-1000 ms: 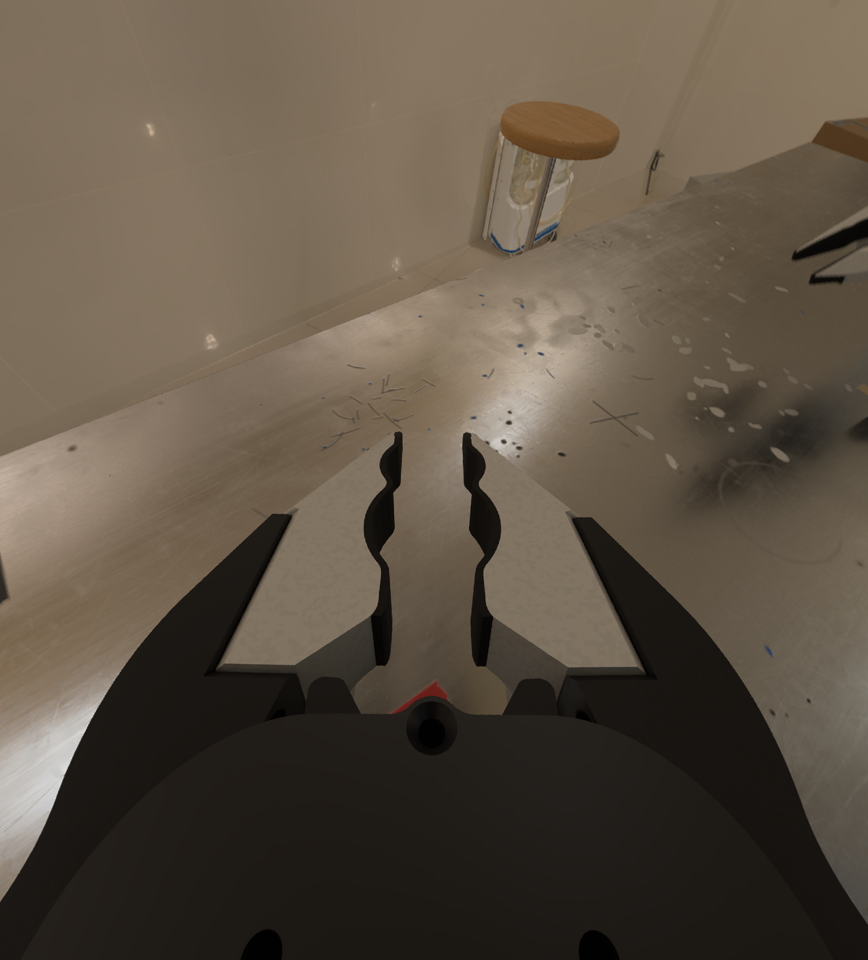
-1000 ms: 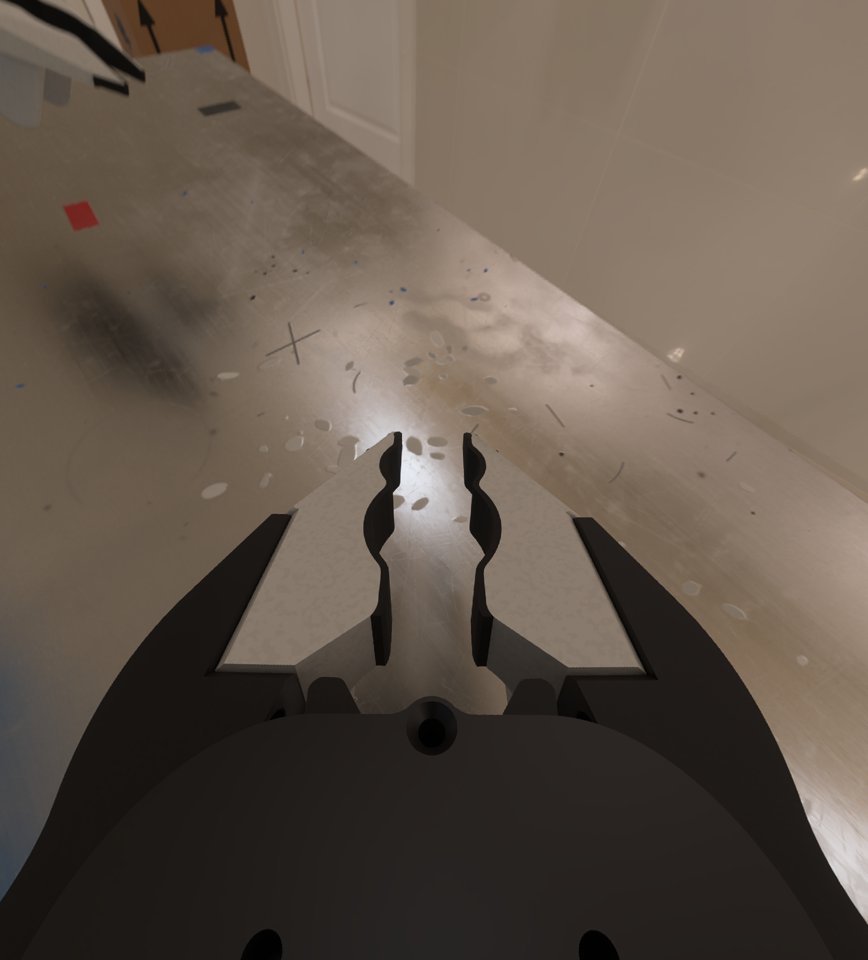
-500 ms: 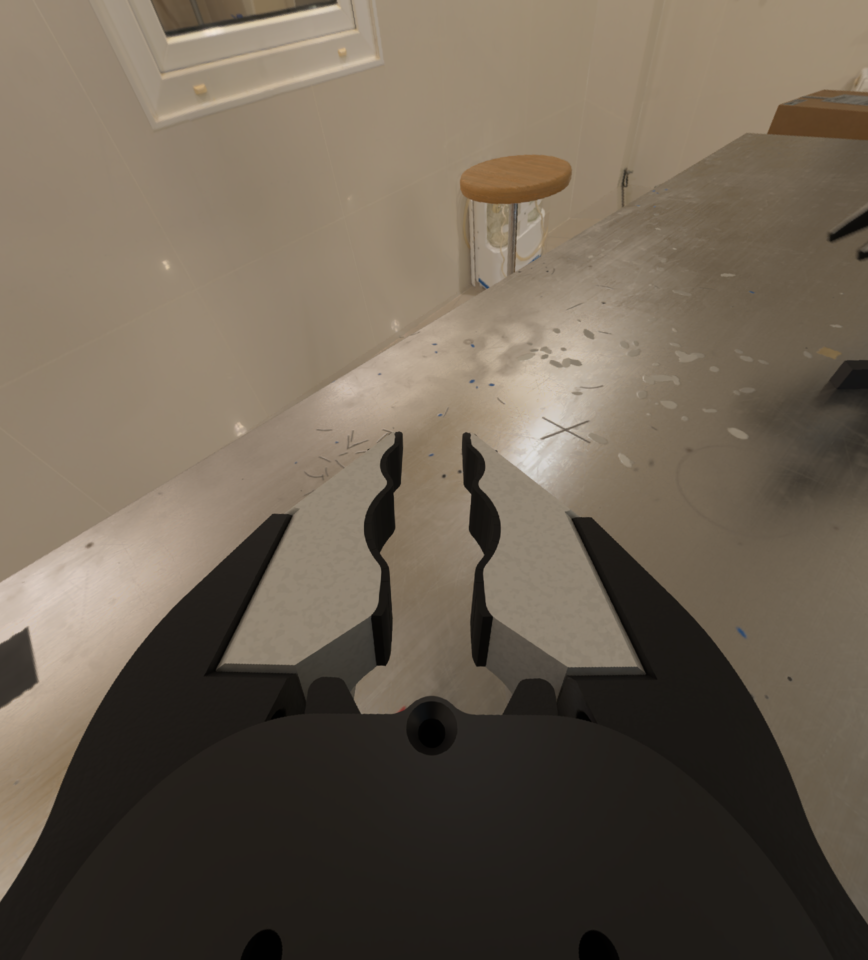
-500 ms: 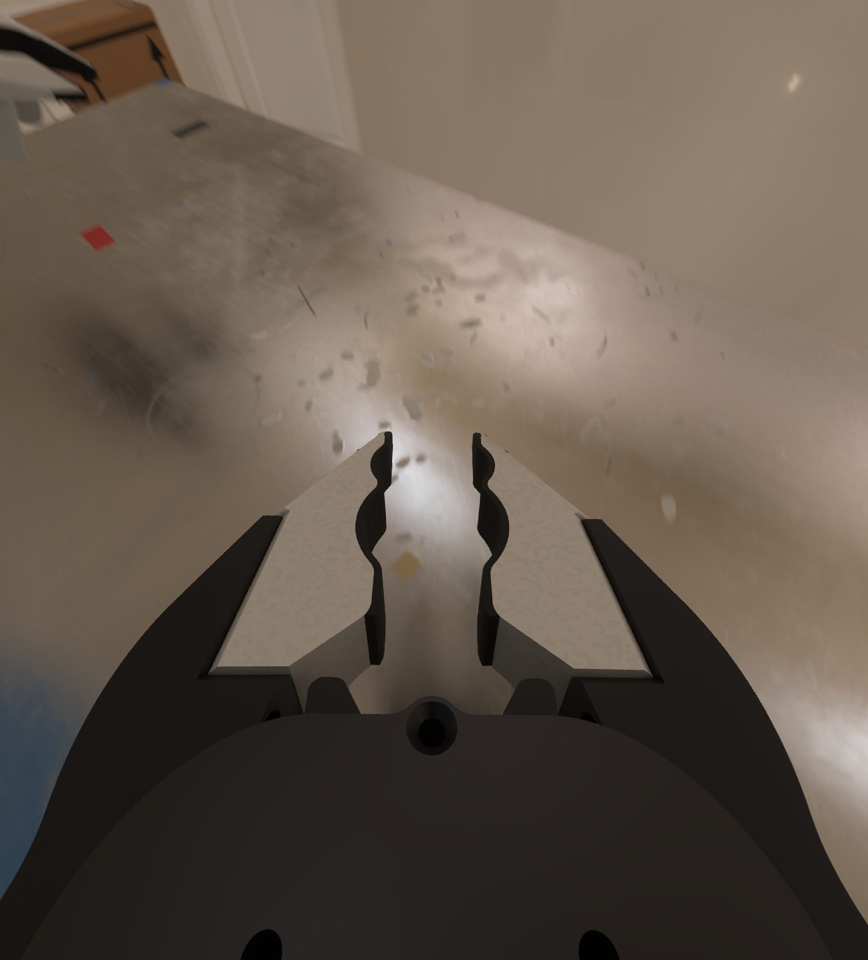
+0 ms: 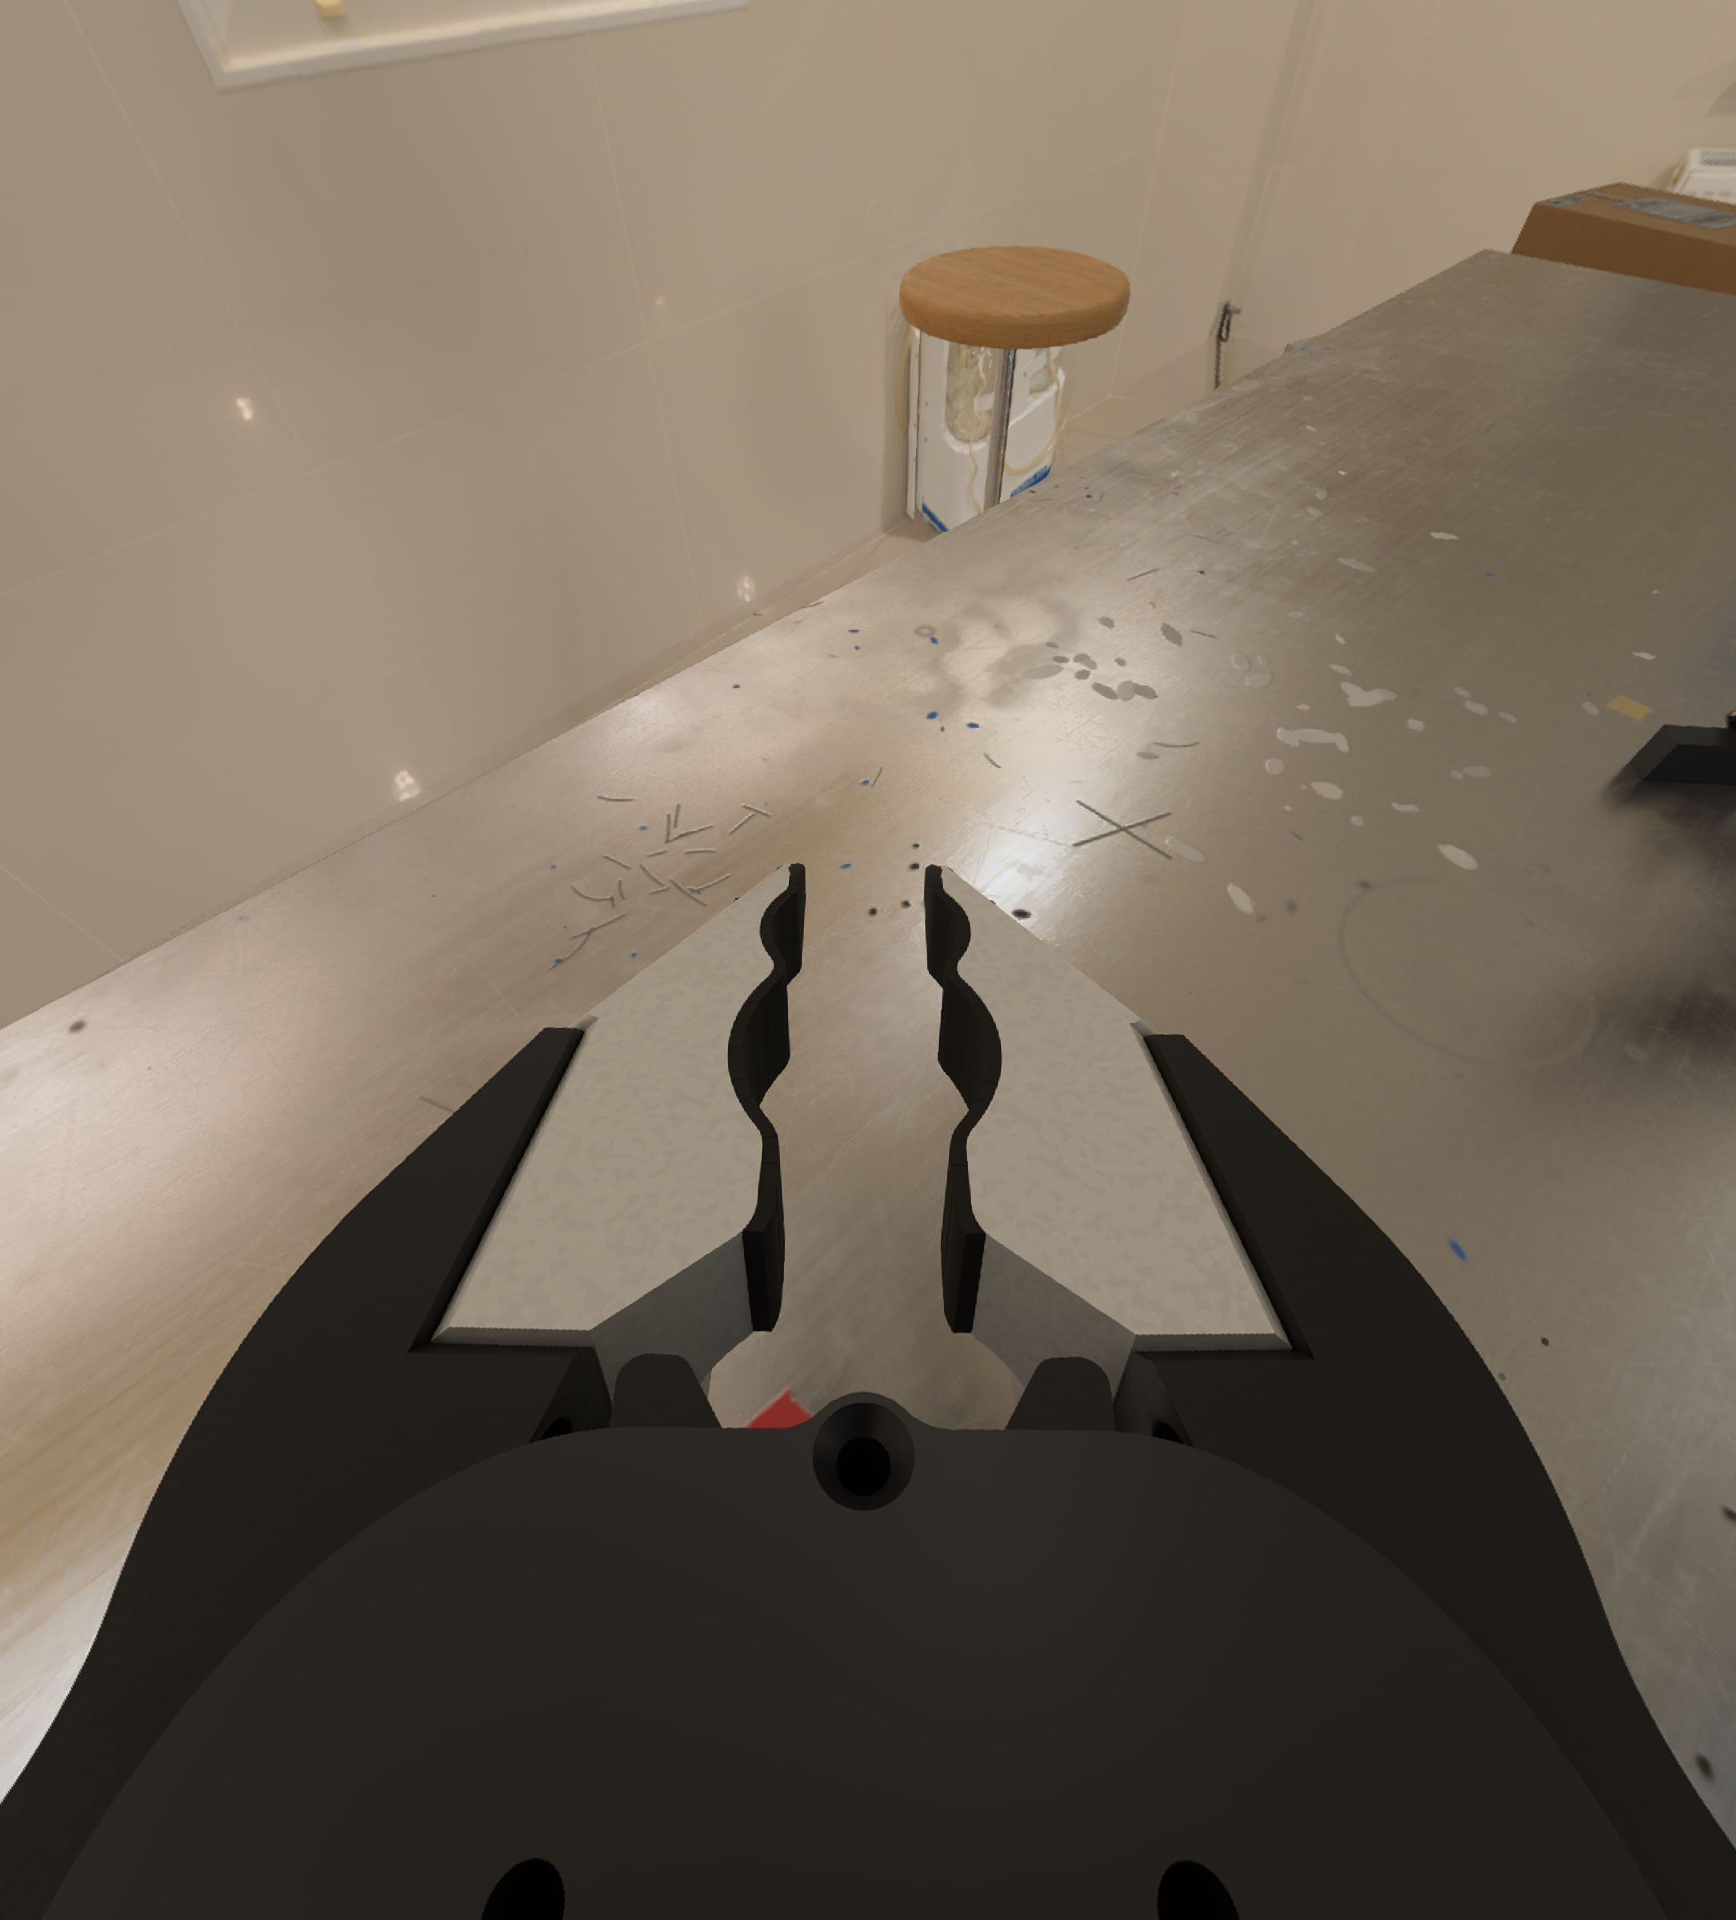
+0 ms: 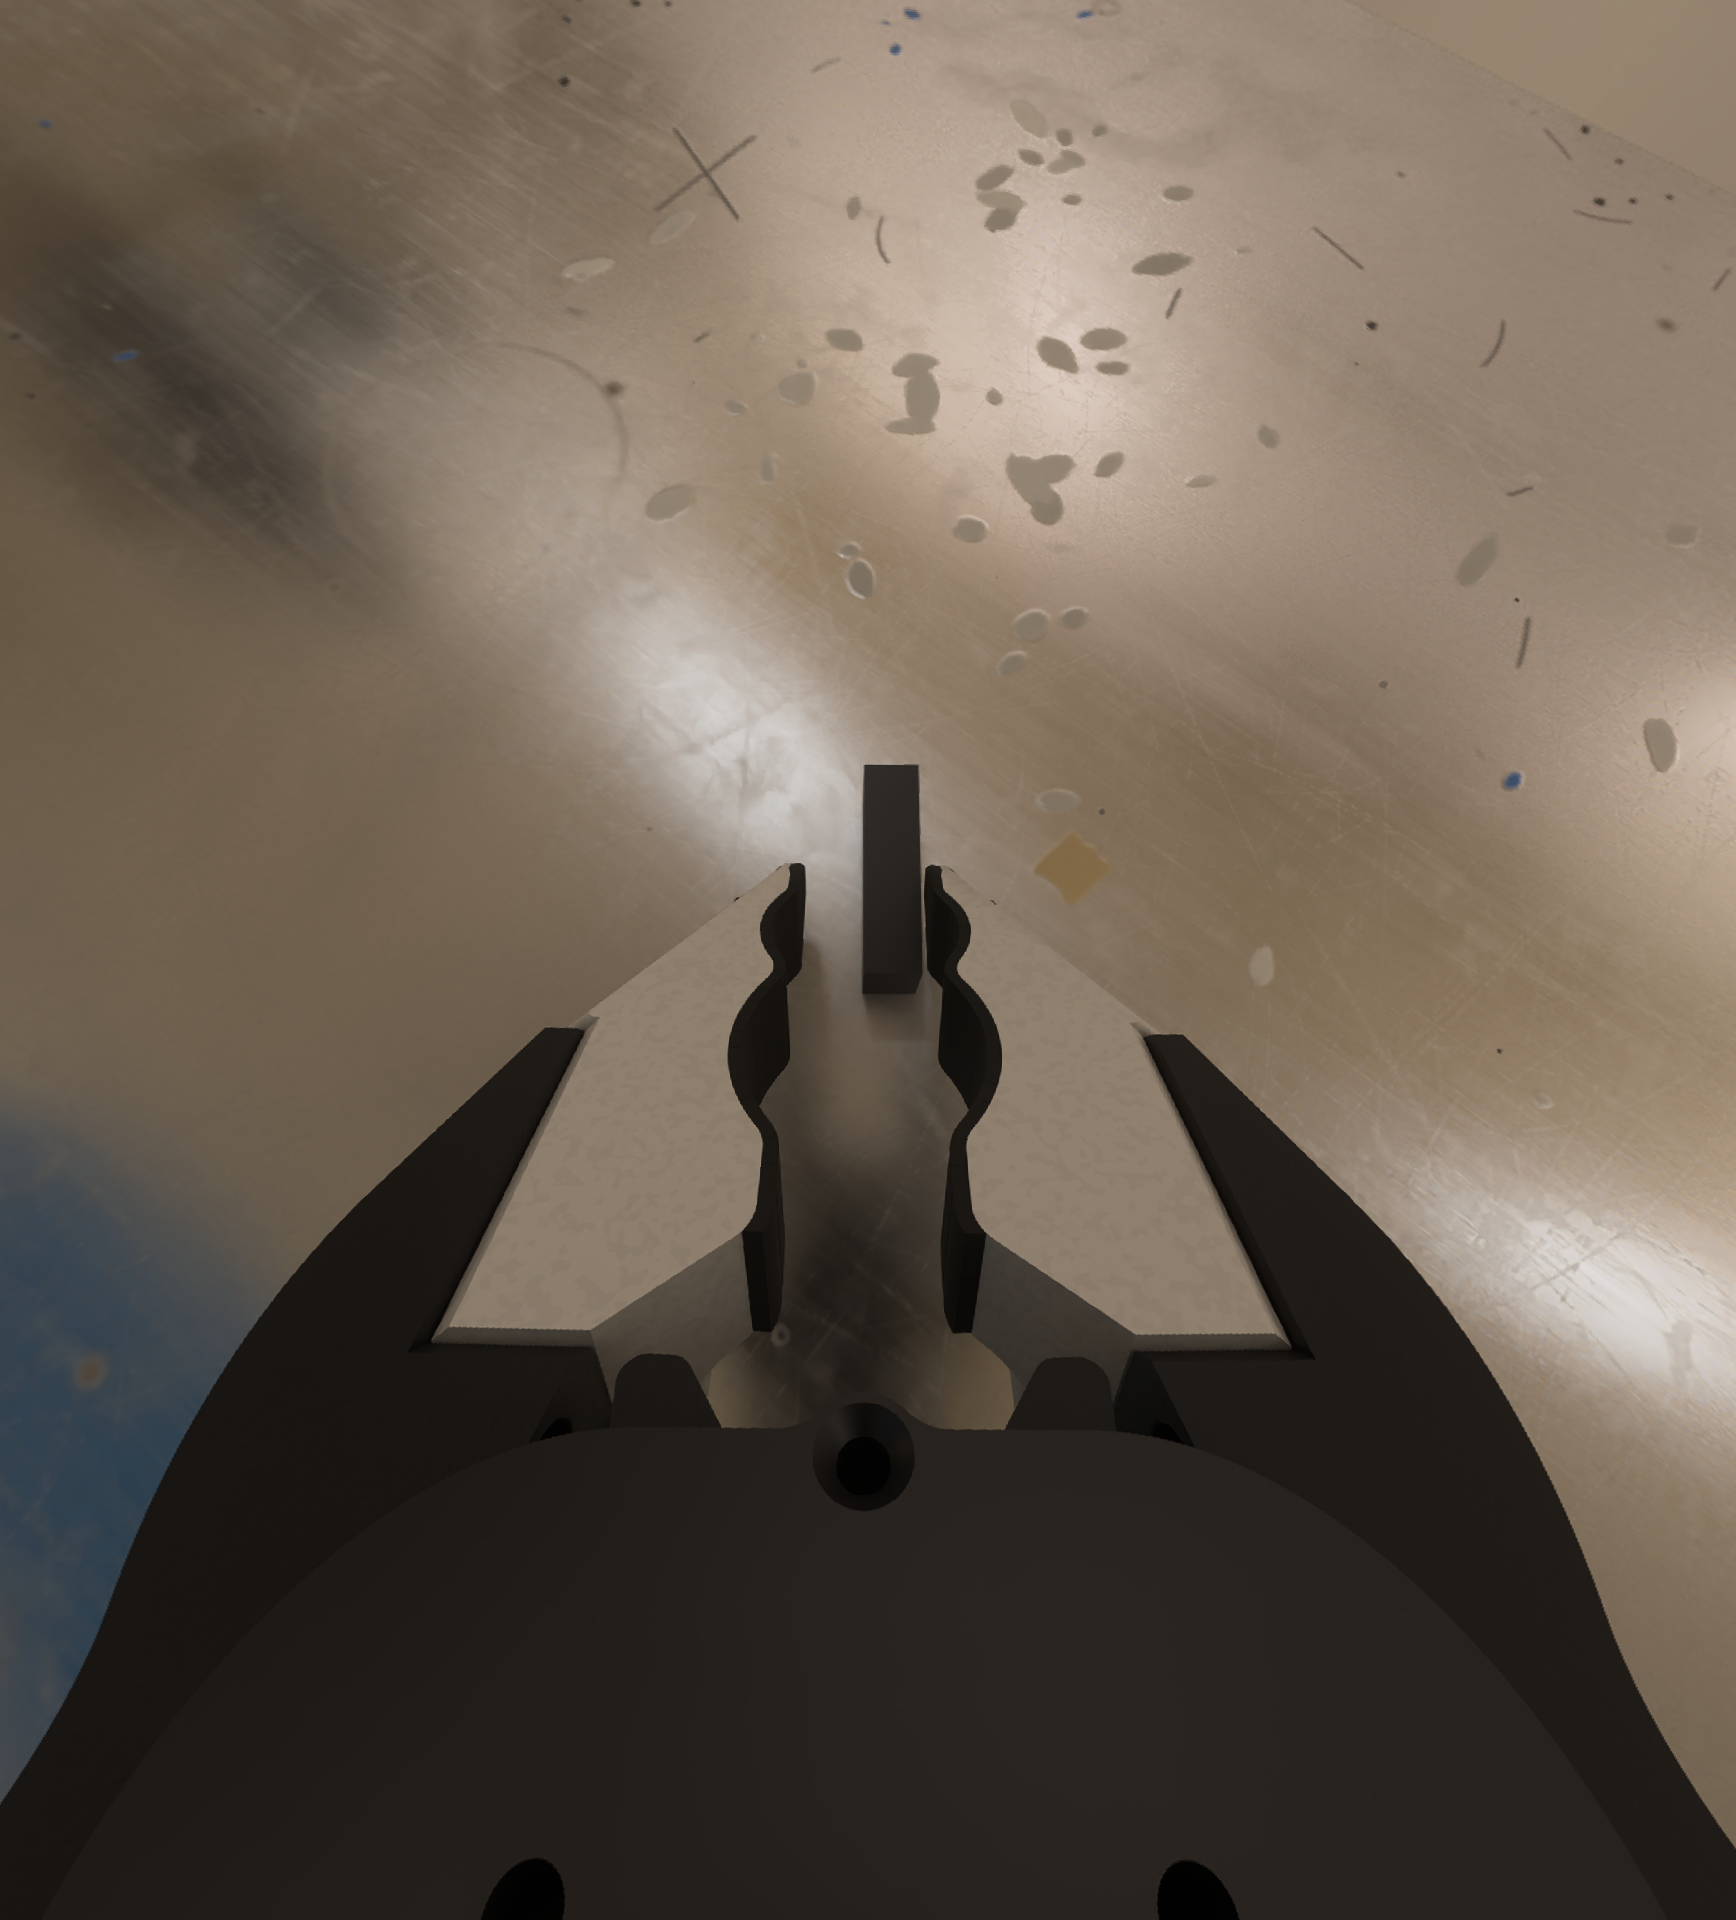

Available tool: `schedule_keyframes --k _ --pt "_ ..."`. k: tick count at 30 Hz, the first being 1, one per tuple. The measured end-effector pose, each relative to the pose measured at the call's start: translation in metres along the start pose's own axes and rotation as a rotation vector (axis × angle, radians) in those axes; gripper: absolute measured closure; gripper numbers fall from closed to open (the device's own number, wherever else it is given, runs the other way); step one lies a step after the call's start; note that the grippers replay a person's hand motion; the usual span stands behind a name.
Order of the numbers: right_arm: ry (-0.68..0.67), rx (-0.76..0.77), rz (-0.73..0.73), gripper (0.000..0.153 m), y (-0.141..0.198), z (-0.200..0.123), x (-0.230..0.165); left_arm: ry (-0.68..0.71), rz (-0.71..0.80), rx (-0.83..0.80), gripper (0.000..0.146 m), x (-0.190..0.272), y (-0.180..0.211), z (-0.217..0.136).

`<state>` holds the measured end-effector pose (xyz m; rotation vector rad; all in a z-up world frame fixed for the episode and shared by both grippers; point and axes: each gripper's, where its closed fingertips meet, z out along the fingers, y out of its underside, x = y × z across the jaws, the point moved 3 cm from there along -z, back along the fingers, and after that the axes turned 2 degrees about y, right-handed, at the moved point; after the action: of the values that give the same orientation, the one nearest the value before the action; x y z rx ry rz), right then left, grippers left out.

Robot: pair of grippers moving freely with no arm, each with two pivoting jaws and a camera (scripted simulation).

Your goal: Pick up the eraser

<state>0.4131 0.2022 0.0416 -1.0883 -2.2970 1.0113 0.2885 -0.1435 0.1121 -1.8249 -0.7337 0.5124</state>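
On the scratched metal table (image 6: pixel 1363 935), the right gripper (image 6: pixel 862 873) has now dropped over the dark eraser (image 6: pixel 890 883), which lies flat between its open fingers, ready to close, while the left gripper (image 5: pixel 862 873) idles open.

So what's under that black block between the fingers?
The black block lies flat on the table, between the open right hand-held gripper fingers. Only bare scratched metal shows around it; whatever is directly beneath is covered.
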Motion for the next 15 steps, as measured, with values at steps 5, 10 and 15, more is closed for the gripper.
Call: schedule_keyframes --k 5,10,15 --pt "-0.015 -0.014 0.044 0.136 -0.002 0.006 0.004 -0.016 0.022 0.016 0.123 0.000 -0.004 -0.004" --pt "0.007 -0.066 0.014 0.137 0.003 0.010 0.005 -0.015 0.031 0.018 0.123 0.002 -0.006 -0.005" --pt "0.026 -0.088 -0.023 0.141 0.003 0.013 0.006 -0.016 0.053 0.006 0.123 0.005 -0.004 -0.003"
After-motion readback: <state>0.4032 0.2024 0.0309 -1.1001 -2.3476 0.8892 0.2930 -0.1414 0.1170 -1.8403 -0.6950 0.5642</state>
